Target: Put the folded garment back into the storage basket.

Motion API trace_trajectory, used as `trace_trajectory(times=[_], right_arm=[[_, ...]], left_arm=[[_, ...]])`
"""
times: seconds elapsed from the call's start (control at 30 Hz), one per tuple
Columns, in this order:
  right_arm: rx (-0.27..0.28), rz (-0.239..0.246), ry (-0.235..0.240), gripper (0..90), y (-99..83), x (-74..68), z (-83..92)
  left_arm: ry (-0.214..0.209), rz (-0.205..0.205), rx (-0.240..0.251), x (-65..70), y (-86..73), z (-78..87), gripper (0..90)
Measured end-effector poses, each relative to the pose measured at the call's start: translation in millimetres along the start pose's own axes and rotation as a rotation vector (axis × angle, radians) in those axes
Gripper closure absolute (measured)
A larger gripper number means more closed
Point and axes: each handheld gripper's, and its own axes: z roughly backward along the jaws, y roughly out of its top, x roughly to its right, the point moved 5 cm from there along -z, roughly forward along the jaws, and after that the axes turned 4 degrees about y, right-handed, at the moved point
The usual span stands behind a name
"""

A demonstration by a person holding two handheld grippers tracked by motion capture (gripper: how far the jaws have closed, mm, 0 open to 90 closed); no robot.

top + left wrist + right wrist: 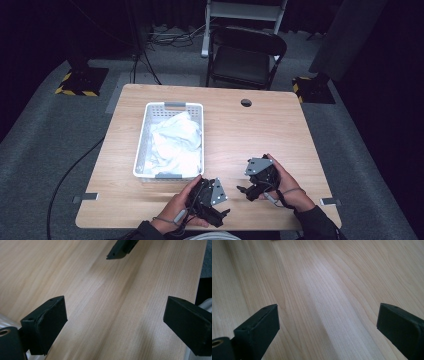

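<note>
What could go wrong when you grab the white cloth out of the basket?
The cloth is crumpled and heaped inside the basket, so an open tool might pinch only a thin fold and lose it. The basket looks light; pulling the cloth could drag or tip it. The left tool and right tool sit close together near the table edge, so they might bump.
</note>
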Motion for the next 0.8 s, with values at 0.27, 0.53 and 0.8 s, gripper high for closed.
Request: trace_trajectory(times=[0.27, 0.53, 0.8], right_arm=[[-0.025, -0.024, -0.028, 4.6, -19.2, 4.0, -1.7], [-0.039, -0.049, -0.052, 4.4, -37.4, 8.4, 0.3], [-0.015, -0.096, -0.045, 4.2, -54.7, 10.4, 7.2]], left_arm=[[-0.035, 0.001, -0.038, 3.6, -9.6, -10.3, 4.5], [-0.061, 0.005, -0.065, 3.8, -19.0, -17.1, 4.4], [-0.107, 0.024, -0.082, 4.2, -26.2, -24.6, 4.1]])
